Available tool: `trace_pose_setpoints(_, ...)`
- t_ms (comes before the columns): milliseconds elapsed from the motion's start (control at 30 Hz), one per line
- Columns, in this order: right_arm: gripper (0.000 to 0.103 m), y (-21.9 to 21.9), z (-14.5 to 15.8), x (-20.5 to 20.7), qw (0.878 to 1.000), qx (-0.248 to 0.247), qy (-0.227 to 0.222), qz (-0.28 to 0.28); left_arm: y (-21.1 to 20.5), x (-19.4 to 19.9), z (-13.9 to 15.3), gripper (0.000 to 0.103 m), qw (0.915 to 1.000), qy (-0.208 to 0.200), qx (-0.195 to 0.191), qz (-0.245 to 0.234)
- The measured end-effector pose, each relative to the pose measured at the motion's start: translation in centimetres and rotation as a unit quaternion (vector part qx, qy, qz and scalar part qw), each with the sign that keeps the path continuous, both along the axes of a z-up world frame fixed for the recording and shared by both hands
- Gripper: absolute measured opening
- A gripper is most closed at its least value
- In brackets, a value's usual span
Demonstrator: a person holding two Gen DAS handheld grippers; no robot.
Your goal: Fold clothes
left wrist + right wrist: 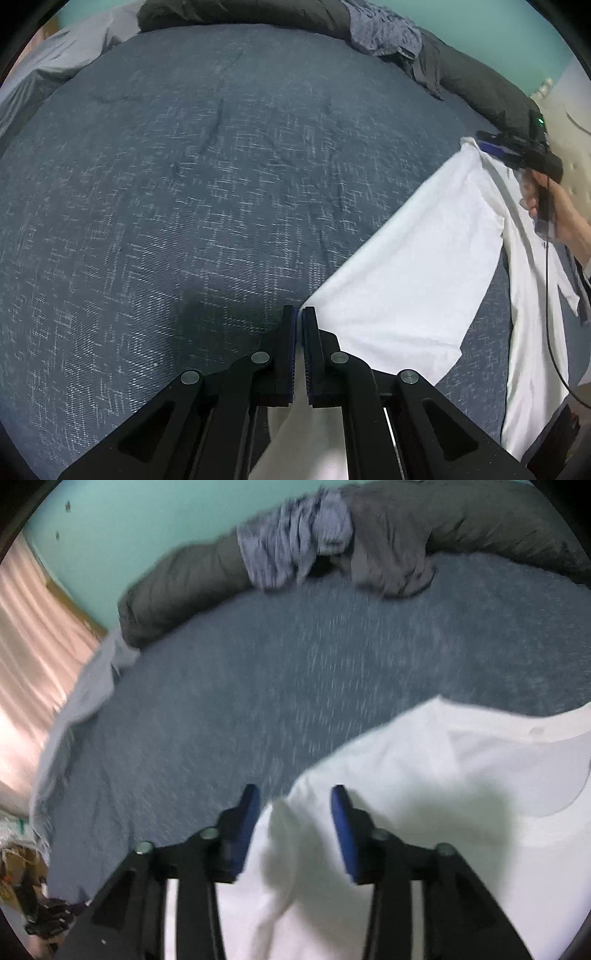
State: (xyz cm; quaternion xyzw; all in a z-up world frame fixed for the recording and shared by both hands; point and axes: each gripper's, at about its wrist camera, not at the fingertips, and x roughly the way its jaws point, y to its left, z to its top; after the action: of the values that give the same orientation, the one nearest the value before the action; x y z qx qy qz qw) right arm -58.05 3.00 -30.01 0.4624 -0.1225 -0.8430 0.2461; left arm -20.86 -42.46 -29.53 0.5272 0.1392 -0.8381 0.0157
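Left wrist view: a white T-shirt [417, 273] hangs stretched above the bed [192, 192], which is covered in a blue-grey woven spread. The garment looks light, thin and limp; it sags between its held points and drapes in loose folds toward the right edge, so it will likely follow any pull and crease easily. It is not fragile, and the cotton-like cloth should not slip much from rubber pads. The best places to take hold are probably corners, hems or shoulder seams, where a doubled edge gives the pads something to bite. The left hand-held gripper [299, 317] has its jaws pressed together on one corner of the shirt, with white cloth running out from between the pads and down beneath the gripper. At the far right, a person's hand [554, 218] holds the right hand-held gripper [480, 146] at the shirt's upper corner; from here I cannot tell whether it pinches the cloth.

Right wrist view: the picture is blurred. The T-shirt [424, 775] spreads below and to the right, with a curved neckline visible at the right edge. The right hand-held gripper [293, 794] has its blue pads standing apart, with a raised fold of white cloth lying between them but neither pad visibly pressing on it. A crumpled blue-grey garment [295, 550] and a grey garment [391, 557] lie on a dark bolster [177, 587] at the far side of the bed.
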Motion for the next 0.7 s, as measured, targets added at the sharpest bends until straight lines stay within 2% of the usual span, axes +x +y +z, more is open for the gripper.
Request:
trace_pose_setpoints(133, 0.046, 1.9, 1.8, 1.4, 1.0, -0.012, 0.014, -0.013, -0.4, 0.7, 0.9, 0.005, 0.9999, 0.007, -0.001, 0.009)
trace_pose_setpoints(233, 0.046, 3.2, 2.7, 3.4, 1.0, -0.02, 0.012, 0.0, -1.3, 2.3, 2.4, 0.006, 0.9997, 0.019, 0.007, 0.017)
trace_pose_setpoints(300, 0.046, 4.3, 2.9, 5.4, 1.0, -0.029, 0.008, 0.003, -1.7, 3.7, 2.7, 0.013, 0.9994, 0.022, 0.016, 0.019)
trace_pose_setpoints(367, 0.046, 5.2, 2.9, 7.2, 0.999, -0.036, 0.0, 0.007, -2.0, 5.3, 2.4, 0.022, 0.9993, 0.018, 0.017, 0.026)
trace_pose_setpoints(467, 0.046, 6.4, 2.8, 9.9, 0.999, -0.044, -0.012, 0.008, -2.2, 6.7, 1.2, 0.027, 0.999, 0.011, 0.029, 0.032)
trace_pose_setpoints(567, 0.046, 7.6, 2.6, 12.2, 0.998, -0.052, -0.022, 0.007, -2.2, 7.8, 0.0, 0.037, 0.9983, 0.003, 0.046, 0.037)
trace_pose_setpoints(633, 0.046, 8.1, 2.7, 13.3, 0.998, -0.056, -0.025, 0.002, -1.9, 8.7, -0.4, 0.037, 0.9978, 0.0, 0.055, 0.036)
trace_pose_setpoints(700, 0.046, 8.5, 3.1, 14.2, 0.998, -0.058, -0.026, -0.001, -1.7, 9.2, -0.5, 0.036, 0.9983, -0.006, 0.044, 0.038)
